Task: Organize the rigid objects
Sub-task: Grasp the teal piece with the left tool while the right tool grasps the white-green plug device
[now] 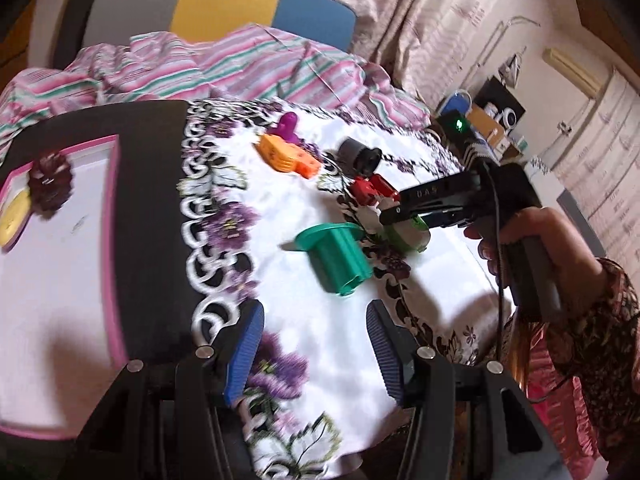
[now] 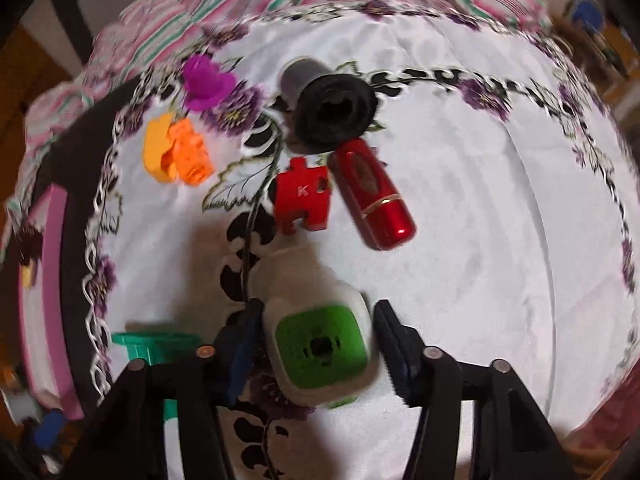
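Observation:
My right gripper point(image 2: 318, 350) is shut on a white bottle with a green cap point(image 2: 320, 344), just above the floral cloth; it also shows in the left wrist view point(image 1: 404, 220). My left gripper point(image 1: 316, 344) is open and empty, a little short of a teal spool point(image 1: 338, 256) lying on the cloth. Further back lie a red puzzle piece point(image 2: 302, 196), a red lipstick case point(image 2: 374, 194), a black and grey cylinder point(image 2: 328, 104), an orange toy point(image 2: 178, 154) and a purple piece point(image 2: 206, 82).
A pink-rimmed white tray point(image 1: 114, 248) sits at the left, holding a dark pine cone point(image 1: 50, 184) and a yellow object point(image 1: 12, 216). Striped bedding point(image 1: 224, 60) lies behind the cloth. A chair back point(image 1: 224, 4) stands beyond it.

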